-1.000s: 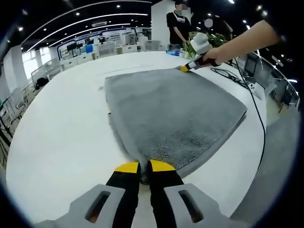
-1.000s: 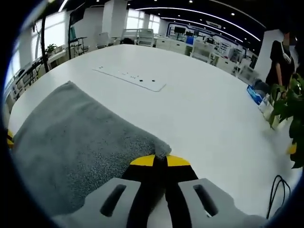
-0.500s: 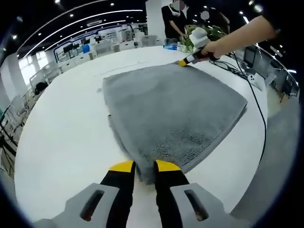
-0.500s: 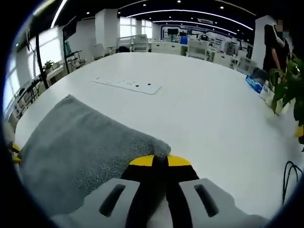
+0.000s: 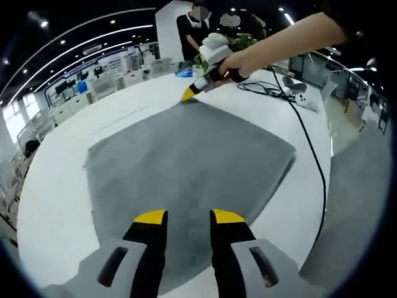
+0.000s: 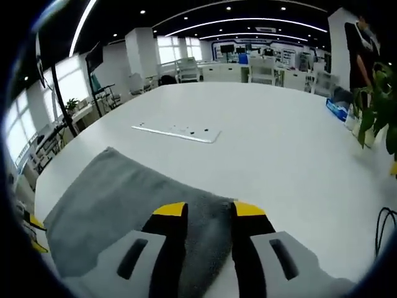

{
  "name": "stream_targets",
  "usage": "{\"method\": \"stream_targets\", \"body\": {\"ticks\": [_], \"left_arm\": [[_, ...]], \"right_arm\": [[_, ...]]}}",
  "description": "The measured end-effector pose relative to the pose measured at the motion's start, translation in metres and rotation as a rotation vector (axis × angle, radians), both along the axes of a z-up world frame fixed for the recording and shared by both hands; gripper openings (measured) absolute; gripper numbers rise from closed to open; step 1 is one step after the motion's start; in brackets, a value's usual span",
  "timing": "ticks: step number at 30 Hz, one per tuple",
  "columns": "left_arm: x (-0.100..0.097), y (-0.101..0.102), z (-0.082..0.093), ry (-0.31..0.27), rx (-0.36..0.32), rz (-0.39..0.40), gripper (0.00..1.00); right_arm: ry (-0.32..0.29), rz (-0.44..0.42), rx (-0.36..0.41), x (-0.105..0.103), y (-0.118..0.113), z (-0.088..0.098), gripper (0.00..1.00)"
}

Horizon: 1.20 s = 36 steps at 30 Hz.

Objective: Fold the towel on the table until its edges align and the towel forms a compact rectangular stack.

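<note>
On the white tabletop (image 5: pixel 56 205) the grey towel (image 5: pixel 186 161) is spread flat — left gripper (image 5: pixel 190 216) and right gripper (image 6: pixel 209 210) are held wide over opposite corners, nothing gripped.

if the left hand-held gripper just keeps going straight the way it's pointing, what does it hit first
Probably the grey towel: the left hand-held gripper is open just over its near part, jaws aimed along it. Farther on sits the right hand-held gripper; depth is unclear.

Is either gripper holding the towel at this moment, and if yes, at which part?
Nothing is held. The left gripper and right gripper both have their jaws apart over corners of the gray towel, which lies flat on the table.
</note>
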<state>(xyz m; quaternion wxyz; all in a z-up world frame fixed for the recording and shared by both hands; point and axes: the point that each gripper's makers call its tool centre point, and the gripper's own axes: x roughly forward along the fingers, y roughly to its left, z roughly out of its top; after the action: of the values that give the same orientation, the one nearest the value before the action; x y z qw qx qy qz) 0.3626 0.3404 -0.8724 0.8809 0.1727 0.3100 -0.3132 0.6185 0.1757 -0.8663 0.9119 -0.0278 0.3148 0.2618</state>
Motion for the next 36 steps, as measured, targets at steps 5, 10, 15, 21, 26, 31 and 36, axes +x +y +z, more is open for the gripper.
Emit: {"method": "stream_targets", "body": {"ticks": [5, 10, 15, 21, 26, 31, 36], "left_arm": [[-0.005, -0.049, 0.002, 0.012, -0.026, -0.122, 0.29], [-0.014, -0.095, 0.001, 0.028, -0.045, -0.218, 0.32], [-0.022, -0.135, -0.001, 0.045, -0.049, -0.332, 0.32], [-0.035, -0.173, -0.008, 0.081, -0.061, -0.441, 0.25], [-0.043, -0.195, -0.013, 0.098, -0.059, -0.494, 0.22], [-0.047, -0.202, -0.022, 0.124, -0.040, -0.508, 0.19], [-0.044, -0.207, -0.020, 0.114, -0.050, -0.492, 0.16]], "right_arm": [[-0.006, 0.010, 0.002, -0.008, -0.008, 0.004, 0.27], [-0.005, -0.080, 0.070, -0.009, -0.026, 0.011, 0.27], [-0.004, -0.103, 0.092, -0.011, -0.034, 0.011, 0.27], [0.001, -0.114, 0.112, -0.012, -0.037, 0.006, 0.27], [0.008, -0.107, 0.121, -0.009, -0.037, -0.001, 0.27], [0.045, -0.140, 0.150, -0.009, -0.039, -0.013, 0.25], [0.045, -0.137, 0.169, -0.006, -0.036, -0.017, 0.24]]}}
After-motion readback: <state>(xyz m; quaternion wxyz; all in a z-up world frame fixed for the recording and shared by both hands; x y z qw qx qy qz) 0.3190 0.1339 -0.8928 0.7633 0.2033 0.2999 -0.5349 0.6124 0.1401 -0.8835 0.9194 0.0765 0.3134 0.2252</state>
